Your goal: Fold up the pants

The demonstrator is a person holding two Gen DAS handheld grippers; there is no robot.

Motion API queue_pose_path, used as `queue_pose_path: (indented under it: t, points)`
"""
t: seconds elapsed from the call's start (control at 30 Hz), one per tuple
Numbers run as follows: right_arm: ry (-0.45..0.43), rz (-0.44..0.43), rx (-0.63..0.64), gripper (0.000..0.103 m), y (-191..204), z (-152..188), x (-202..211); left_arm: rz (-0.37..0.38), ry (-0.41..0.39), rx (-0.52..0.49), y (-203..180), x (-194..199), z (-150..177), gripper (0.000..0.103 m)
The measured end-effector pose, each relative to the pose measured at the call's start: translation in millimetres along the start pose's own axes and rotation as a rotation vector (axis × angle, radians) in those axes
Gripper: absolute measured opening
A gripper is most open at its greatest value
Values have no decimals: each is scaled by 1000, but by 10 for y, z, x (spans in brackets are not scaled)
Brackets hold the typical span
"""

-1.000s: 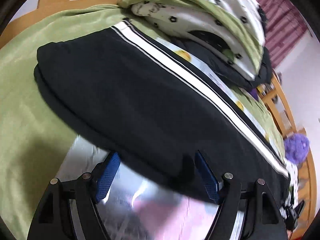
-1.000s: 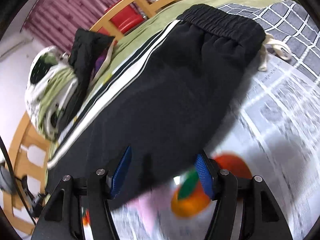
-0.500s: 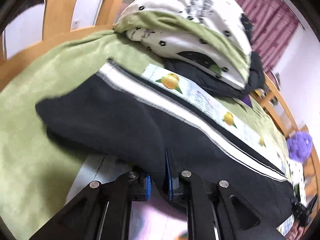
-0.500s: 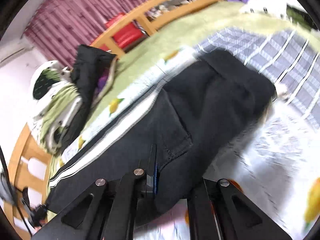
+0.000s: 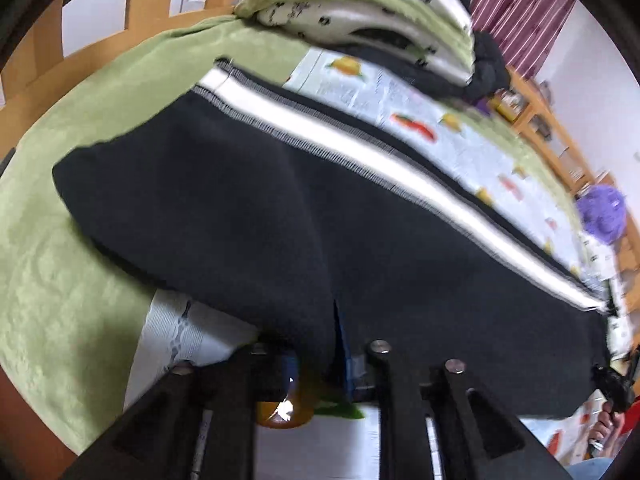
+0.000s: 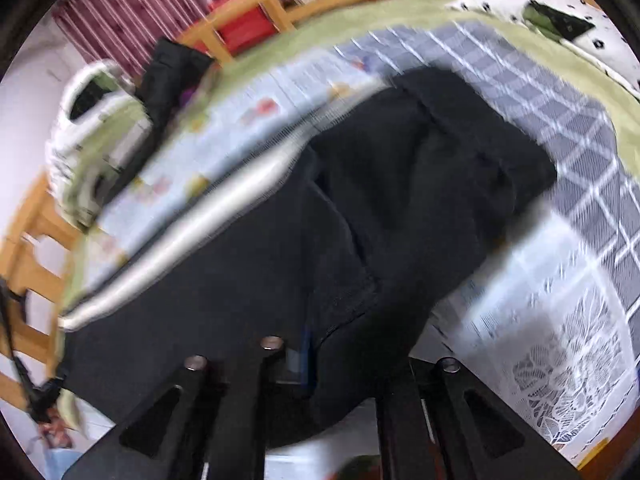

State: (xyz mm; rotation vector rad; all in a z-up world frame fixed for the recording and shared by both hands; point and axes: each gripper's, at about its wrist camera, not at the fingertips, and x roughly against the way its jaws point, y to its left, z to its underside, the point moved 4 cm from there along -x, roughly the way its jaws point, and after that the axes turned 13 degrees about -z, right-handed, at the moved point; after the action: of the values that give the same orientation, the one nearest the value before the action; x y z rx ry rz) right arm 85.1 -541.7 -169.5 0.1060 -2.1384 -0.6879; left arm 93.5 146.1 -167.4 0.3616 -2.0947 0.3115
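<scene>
Home bedroom, wooden bed frame [image 5: 132, 4], green bedspread [image 5: 72, 240], folded bedding [image 5: 360, 4], maroon curtains [image 6: 132, 4]

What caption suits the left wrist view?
Left gripper pinching black pants with a white stripe over a green bedspread.

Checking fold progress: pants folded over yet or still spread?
Mid-fold. The near edge of the pants is pinched in both tongs, left and right, and lifted off the bed cover; the striped side lies flat.

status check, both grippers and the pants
Left gripper and right gripper both clamped on black white-striped pants, near edge lifted. Nothing blocking the fold.
</scene>
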Motion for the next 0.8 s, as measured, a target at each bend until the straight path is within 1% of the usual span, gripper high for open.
queue_pose_path:
  t: [0.03, 0.07, 0.1, 0.13, 0.17, 0.23, 0.27, 0.3, 0.33, 0.4, 0.47, 0.5, 0.53, 0.57, 0.6, 0.63, 0.67, 0.73, 0.77, 0.8]
  points:
    - [-7, -9, -3, 19, -25, 35, 16, -19, 3, 1, 0, 9, 17, 37]
    - [-20, -30, -4, 23, -31, 81, 90, -29, 1, -1, 17, 50, 45, 41]
    - [-28, -35, 2, 29, -35, 100, 151, -38, -8, -13, 32, 122, 79, 50]
    - [-44, -37, 13, 31, -44, 113, 223, -45, -15, -24, 53, 175, 117, 59]
    - [-94, -36, 26, 34, -76, 108, 363, -56, -26, -35, 73, 223, 145, 62]
    - [-162, -34, 7, 46, -172, 61, 489, -81, -60, -50, 121, 309, 214, 63]
    - [-194, -44, -22, 56, -248, 6, 517, -85, -70, -54, 128, 333, 234, 63]
    - [-211, -54, -63, 63, -349, -75, 490, -89, -84, -46, 139, 355, 251, 63]
    - [-218, -52, -94, 63, -424, -145, 449, -90, -95, -32, 148, 367, 253, 63]
    - [-222, -64, -185, 63, -610, -357, 234, -89, -113, 13, 170, 369, 229, 63]
    - [-233, -80, -251, 64, -669, -506, 90, -86, -125, 45, 186, 371, 196, 63]
    - [-246, -68, -267, 52, -666, -582, 63, -84, -137, 64, 199, 384, 180, 63]
    - [-238, -58, -260, 41, -695, -619, 77, -82, -145, 72, 199, 396, 168, 63]
    - [-222, -62, -197, 28, -610, -707, 130, -87, -150, 74, 204, 420, 146, 63]
    - [-235, -77, -146, 24, -554, -766, 251, -92, -155, 73, 205, 449, 136, 63]
    - [-253, -99, -116, 24, -526, -803, 382, -95, -166, 66, 196, 482, 119, 63]
    - [-259, -99, -100, 24, -541, -822, 481, -98, -173, 61, 190, 506, 109, 63]
    - [-271, -38, -56, 24, -642, -858, 668, -102, -192, 44, 171, 564, 87, 63]
    - [-265, 12, -45, 26, -735, -841, 690, -99, -198, 39, 161, 580, 78, 63]
    - [-217, 82, -50, 32, -878, -807, 640, -91, -205, 37, 154, 596, 71, 63]
